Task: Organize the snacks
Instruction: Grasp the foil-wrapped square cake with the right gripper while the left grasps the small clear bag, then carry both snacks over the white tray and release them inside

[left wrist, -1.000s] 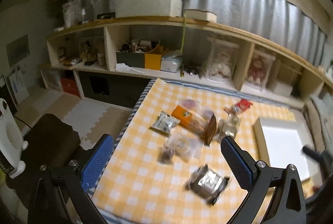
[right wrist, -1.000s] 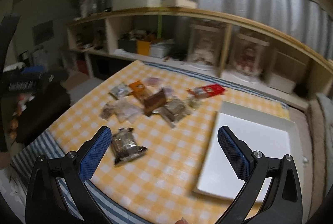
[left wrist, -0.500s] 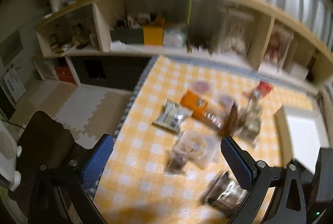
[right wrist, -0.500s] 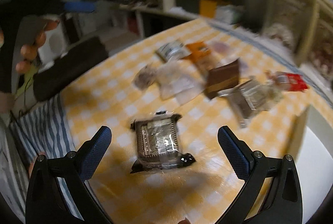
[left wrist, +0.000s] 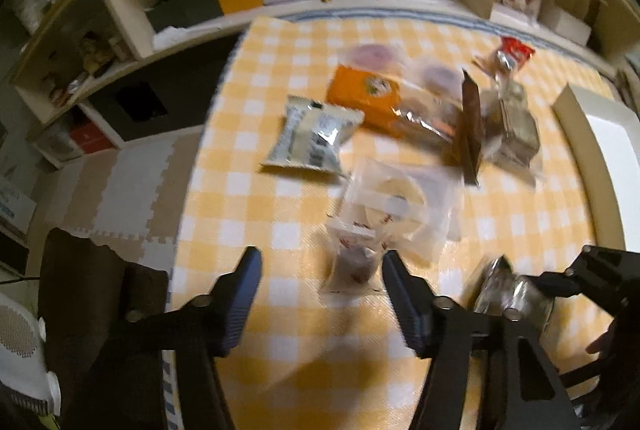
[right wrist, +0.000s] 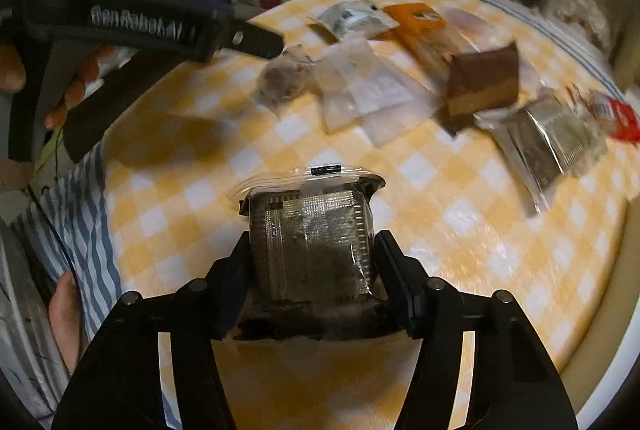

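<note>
Several wrapped snacks lie on a yellow checked tablecloth (left wrist: 248,214). My right gripper (right wrist: 310,250) is shut on a dark snack in clear wrap (right wrist: 310,230), which also shows in the left wrist view (left wrist: 508,294). My left gripper (left wrist: 320,270) is open and empty, low over the cloth, with a small clear packet holding a dark sweet (left wrist: 354,258) just ahead by its right finger. Beyond lie a clear round-biscuit packet (left wrist: 396,206), a silver pouch (left wrist: 314,138), an orange pack (left wrist: 366,96) and a brown pack (right wrist: 482,84).
A white tray (left wrist: 612,166) sits at the table's right edge. A low shelf unit (left wrist: 132,22) with boxes runs behind the table. A red-topped packet (left wrist: 510,54) lies at the far right. A dark cushion (left wrist: 84,294) is on the floor left.
My right gripper dropped onto the dark wrapped snack and shut on it. My left gripper moved down and forward toward the small clear packet, its jaws narrowed.
</note>
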A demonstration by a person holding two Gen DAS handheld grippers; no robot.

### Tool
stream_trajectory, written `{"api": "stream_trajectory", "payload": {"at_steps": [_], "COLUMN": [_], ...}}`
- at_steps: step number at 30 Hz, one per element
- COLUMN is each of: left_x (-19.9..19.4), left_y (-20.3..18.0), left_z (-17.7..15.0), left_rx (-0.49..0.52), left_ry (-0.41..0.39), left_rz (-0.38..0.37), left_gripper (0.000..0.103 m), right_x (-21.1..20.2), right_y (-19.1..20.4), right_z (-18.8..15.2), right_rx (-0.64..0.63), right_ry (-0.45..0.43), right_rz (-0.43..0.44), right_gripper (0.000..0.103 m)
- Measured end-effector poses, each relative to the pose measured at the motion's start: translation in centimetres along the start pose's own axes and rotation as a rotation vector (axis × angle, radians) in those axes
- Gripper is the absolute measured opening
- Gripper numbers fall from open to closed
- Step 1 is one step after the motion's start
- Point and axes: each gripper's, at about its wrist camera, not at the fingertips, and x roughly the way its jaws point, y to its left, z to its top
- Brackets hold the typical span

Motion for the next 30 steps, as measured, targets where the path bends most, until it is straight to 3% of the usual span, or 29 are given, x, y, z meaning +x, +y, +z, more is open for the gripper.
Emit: {"api": "stream_trajectory", "payload": {"at_steps": [9,12,16,22,30], "left_x": [3.1,4.1,4.1,-0.1,-7.5], "left_y": [0.0,0.3,0.5,-0.3,-2.7], "left_z": [-0.3,-0.4,-0.5,0.1,-1.1], "left_rx": [0.004,-0.027,-0.058,-0.076,-0.068], "left_ry": [0.047,0.061,0.074,-0.030,-0.163], "left_rz": [-0.060,-0.093,-0.105,-0.112,-0.178], "left_gripper": [0.046,0.031,0.026,0.026,0.026], "right_x": [-1.7,-2.6,-3.5,-6.0,-11.8], "right_y": [-2.1,-2.7,-3.4,-4.0,-4.8], "right_z": [-0.7,-1.1,-0.7,-0.9,-0.4], "right_rx": [0.248,0.292,0.331,0.363,0.404], "right_ry": [-0.025,-0.045,-0.074,-0.147,-0.281], "right_rz": [-0.043,-0.055,-0.068,-0.104,-0.157], "right_gripper": [0.055,0.055,0.055,0.055,0.055]}}
